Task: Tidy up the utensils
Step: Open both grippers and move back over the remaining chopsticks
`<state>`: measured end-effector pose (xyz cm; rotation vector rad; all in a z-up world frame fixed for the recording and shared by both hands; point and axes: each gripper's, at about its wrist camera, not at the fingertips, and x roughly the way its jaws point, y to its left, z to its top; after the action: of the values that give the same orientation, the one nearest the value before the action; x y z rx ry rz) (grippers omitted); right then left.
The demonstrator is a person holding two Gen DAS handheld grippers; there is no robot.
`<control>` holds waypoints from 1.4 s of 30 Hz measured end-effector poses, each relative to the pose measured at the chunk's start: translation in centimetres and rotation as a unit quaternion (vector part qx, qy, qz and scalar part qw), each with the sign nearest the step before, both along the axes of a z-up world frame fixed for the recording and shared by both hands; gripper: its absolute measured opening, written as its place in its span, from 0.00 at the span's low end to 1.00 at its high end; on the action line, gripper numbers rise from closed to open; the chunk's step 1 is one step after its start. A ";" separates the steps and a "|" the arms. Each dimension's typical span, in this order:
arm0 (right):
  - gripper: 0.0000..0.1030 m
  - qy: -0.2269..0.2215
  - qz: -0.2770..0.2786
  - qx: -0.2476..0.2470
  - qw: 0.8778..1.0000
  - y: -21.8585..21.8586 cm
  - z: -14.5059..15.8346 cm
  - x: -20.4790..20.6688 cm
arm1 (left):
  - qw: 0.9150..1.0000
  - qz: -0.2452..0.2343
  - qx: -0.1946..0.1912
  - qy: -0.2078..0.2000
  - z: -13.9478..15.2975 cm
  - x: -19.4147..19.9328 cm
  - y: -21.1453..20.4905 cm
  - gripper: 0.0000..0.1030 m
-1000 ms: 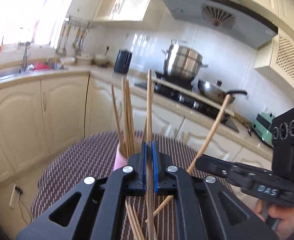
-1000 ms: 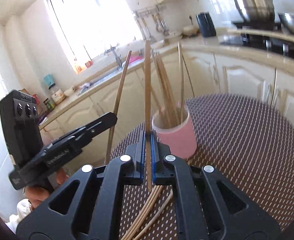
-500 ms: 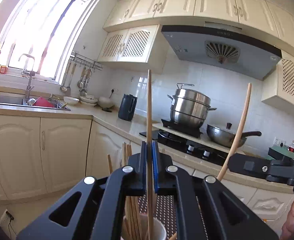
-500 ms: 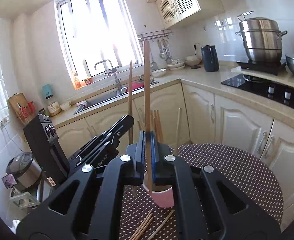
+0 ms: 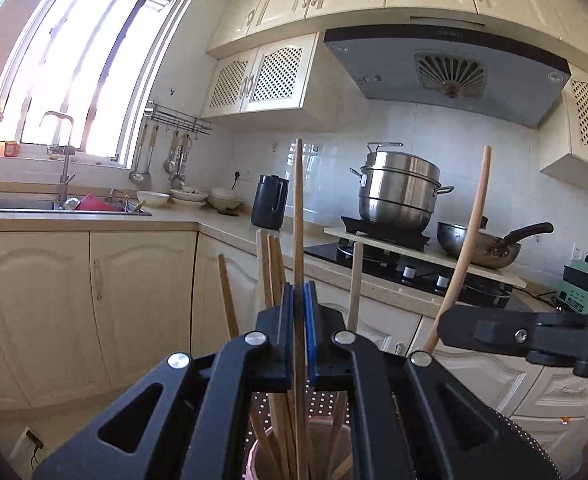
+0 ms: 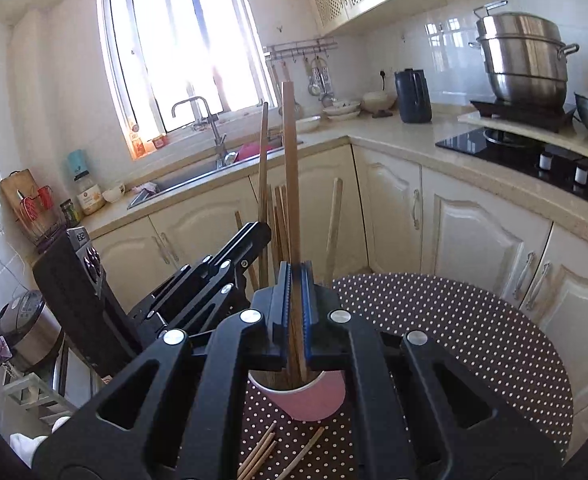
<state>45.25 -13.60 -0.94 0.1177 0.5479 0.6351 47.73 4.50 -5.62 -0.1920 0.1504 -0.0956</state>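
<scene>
Wooden chopsticks [image 5: 298, 216] [image 6: 290, 184] stand clamped upright in both closed jaws above the pink cup [image 6: 314, 400].

Left gripper [image 5: 298, 336] and right gripper [image 6: 296, 300] are held side by side, fingers directed forward, each pair of jaws clamped on an upright chopstick [image 5: 298, 240].
</scene>
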 end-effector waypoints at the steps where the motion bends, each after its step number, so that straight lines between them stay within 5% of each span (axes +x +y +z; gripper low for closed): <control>1: 0.05 0.003 -0.001 -0.001 1.000 0.1 -0.4 0.0 | 1.000 -0.006 -0.005 0.011 -0.4 -0.1 0.3 0.05; 10: 0.06 0.035 -0.018 -0.011 0.999 0.7 -3.0 -0.4 | 0.997 -0.033 -0.007 0.071 -2.0 -1.9 1.5 0.06; 14: 0.06 0.046 -0.030 -0.016 0.998 0.7 -3.5 -0.9 | 0.996 -0.035 -0.002 0.083 -1.9 -3.2 1.9 0.30; 23: 0.06 0.063 -0.041 -0.028 0.997 -0.2 -3.4 -4.0 | 0.989 -0.051 -0.002 0.135 -0.8 -7.4 2.8 0.40; 27: 0.06 0.086 -0.035 -0.050 0.994 -0.1 -4.7 -6.2 | 0.975 -0.077 -0.001 0.208 -1.8 -8.6 2.6 0.40; 35: 0.06 0.156 -0.022 -0.098 0.983 0.4 -9.0 -10.6 | 0.925 -0.098 0.069 0.361 -7.1 -11.1 0.3 0.40; 38: 0.06 0.177 -0.018 -0.105 0.978 0.3 -10.7 -11.8 | 0.915 -0.112 0.048 0.385 -8.5 -12.0 0.2 0.40; 42: 0.06 0.195 -0.017 -0.115 0.974 0.4 -12.5 -13.1 | 0.906 -0.087 0.070 0.408 -10.0 -12.9 0.1 0.40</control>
<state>32.10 -13.21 -13.47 0.0320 0.9935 0.5122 34.86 4.62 -15.65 -0.0642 1.0114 -0.1784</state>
